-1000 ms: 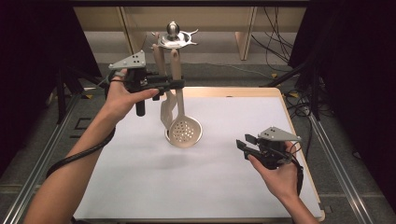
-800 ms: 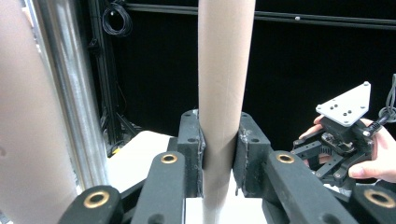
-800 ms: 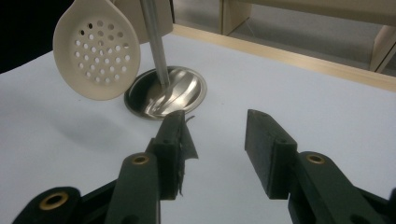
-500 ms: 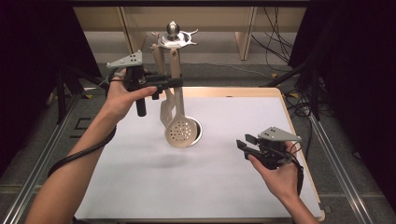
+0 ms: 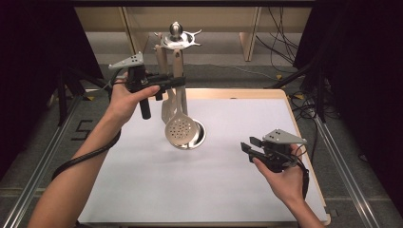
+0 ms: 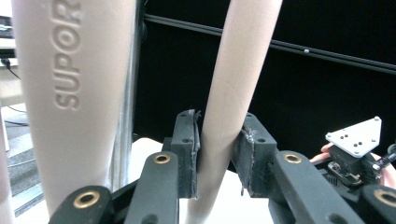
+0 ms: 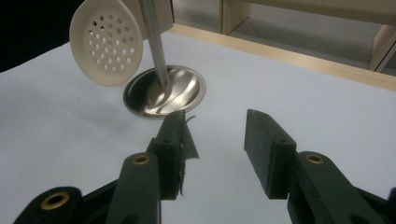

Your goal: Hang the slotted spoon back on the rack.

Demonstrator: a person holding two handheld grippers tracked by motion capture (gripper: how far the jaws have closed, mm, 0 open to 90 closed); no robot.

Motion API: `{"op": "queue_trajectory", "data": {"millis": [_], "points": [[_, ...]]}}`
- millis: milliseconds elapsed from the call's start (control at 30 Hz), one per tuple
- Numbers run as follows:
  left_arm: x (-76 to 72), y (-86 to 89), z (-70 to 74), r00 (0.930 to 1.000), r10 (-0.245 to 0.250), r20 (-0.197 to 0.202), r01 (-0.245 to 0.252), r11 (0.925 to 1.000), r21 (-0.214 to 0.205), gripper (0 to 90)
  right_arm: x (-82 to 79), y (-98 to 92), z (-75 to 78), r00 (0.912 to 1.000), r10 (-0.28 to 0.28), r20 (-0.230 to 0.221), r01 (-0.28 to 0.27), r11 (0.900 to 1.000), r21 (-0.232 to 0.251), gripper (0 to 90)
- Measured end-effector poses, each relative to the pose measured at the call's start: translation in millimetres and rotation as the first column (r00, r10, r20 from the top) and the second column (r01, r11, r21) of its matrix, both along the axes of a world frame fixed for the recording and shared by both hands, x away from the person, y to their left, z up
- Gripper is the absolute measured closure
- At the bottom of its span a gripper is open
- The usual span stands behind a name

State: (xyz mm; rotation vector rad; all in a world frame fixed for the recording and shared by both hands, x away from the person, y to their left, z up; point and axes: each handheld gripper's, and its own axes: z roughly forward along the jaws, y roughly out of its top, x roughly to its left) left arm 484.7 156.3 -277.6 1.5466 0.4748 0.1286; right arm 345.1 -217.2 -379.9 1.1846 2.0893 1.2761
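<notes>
A cream slotted spoon [image 5: 180,131] hangs from a metal utensil stand [image 5: 177,38], its head over the stand's round base [image 5: 200,136]. My left gripper [image 5: 177,81] reaches in level from the left, shut on the spoon's handle [image 6: 229,93]. Both pads still touch the handle in the left gripper view [image 6: 217,140], though the jaws have just been opening. A second cream utensil [image 5: 167,108] hangs just left of the spoon, its handle [image 6: 70,93] marked SUPOR. My right gripper [image 5: 248,145] is open and holds nothing, low over the mat and pointing toward the base [image 7: 177,91] and the spoon head [image 7: 106,44].
A white mat [image 5: 214,190] covers the wooden table [image 5: 237,92]. The stand's pole [image 7: 154,42] rises from the base. Dark curtains and cables lie beyond the table's sides, and wooden furniture legs stand behind it.
The slotted spoon's head has swung slightly to the left over the base. The left hand has shifted only a little, and the right hand has stayed put.
</notes>
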Motion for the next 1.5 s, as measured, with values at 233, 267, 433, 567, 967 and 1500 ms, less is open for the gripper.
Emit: {"op": "queue_trajectory", "data": {"millis": [233, 267, 433, 567, 967, 1500], "points": [[-4.3, -3.2, 1.6, 0.9989, 0.047, 0.001, -0.047, 0.9988, 0.014, 69.8, -1.1, -0.9, 0.4, 0.9998, -0.01, -0.018, 0.01, 0.9999, 0.0, 59.4], [-5.4, -3.7, 2.1, 0.9984, 0.057, 0.003, -0.057, 0.9982, 0.019, 69.8, -0.6, -0.7, -0.3, 0.9998, -0.012, -0.015, 0.012, 0.9999, 0.001, 59.4], [-10.1, -6.0, 4.0, 0.9951, 0.097, 0.017, -0.098, 0.9943, 0.042, 68.8, 2.1, -2.9, -1.8, 0.9999, 0.006, 0.014, -0.005, 0.9997, -0.024, 59.4], [-13.2, -5.6, 4.2, 0.9913, 0.127, 0.035, -0.129, 0.9898, 0.061, 64.5, 1.9, -3.8, -1.8, 1.0, -0.004, 0.009, 0.005, 0.9998, -0.019, 59.4], [-29.0, -4.0, 6.2, 0.9703, 0.207, 0.126, -0.221, 0.9689, 0.112, 57.1, 0.0, -3.0, -1.0, 0.9994, -0.021, -0.028, 0.021, 0.9998, 0.003, 59.3], [-56.7, 10.3, -3.4, 0.9427, 0.259, 0.21, -0.295, 0.9422, 0.16, 46.6, 2.3, -7.9, -1.2, 0.9998, -0.022, -0.004, 0.022, 0.9997, -0.007, 59.1]]}}
